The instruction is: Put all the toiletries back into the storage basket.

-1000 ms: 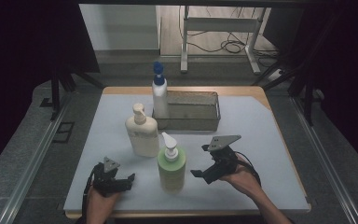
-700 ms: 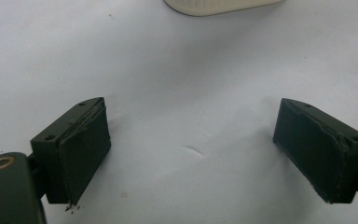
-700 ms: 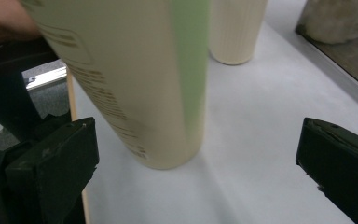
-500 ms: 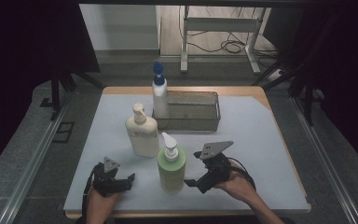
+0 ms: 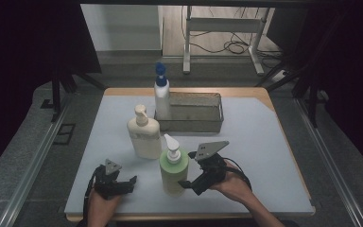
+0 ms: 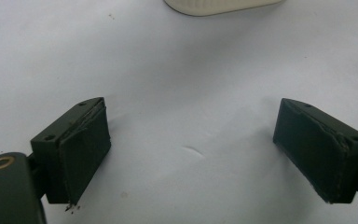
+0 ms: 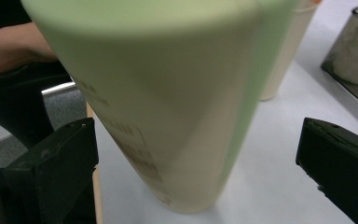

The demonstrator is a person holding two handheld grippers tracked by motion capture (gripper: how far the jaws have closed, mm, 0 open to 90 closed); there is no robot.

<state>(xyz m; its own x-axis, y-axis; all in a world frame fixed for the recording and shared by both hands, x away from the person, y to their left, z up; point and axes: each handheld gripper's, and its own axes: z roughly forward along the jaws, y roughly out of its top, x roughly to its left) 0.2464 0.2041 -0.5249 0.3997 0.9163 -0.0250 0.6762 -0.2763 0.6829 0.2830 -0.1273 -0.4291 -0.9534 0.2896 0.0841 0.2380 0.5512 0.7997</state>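
A green pump bottle point(image 5: 174, 169) stands upright near the front of the white mat. My right gripper point(image 5: 189, 180) is at its right side, open. In the right gripper view the green bottle point(image 7: 168, 102) stands close between the two spread jaws of the right gripper point(image 7: 196, 135), and neither jaw visibly touches it. My left gripper point(image 5: 128, 184) rests low at the front left, open. In the left gripper view the left gripper point(image 6: 191, 116) has only bare mat between its jaws. A cream pump bottle point(image 5: 144, 135) stands behind the green one, and its base point(image 6: 219, 4) shows ahead of the left gripper.
A metal mesh basket point(image 5: 196, 113) stands at the back middle of the table point(image 5: 264, 142). A white bottle with a blue pump point(image 5: 161, 97) stands at the basket's left end. The basket's corner point(image 7: 354, 60) and the cream bottle point(image 7: 284, 56) lie beyond the green bottle.
My right gripper has moved left and down toward the green bottle, and its jaws now stand on either side of it. The left gripper has stayed put.
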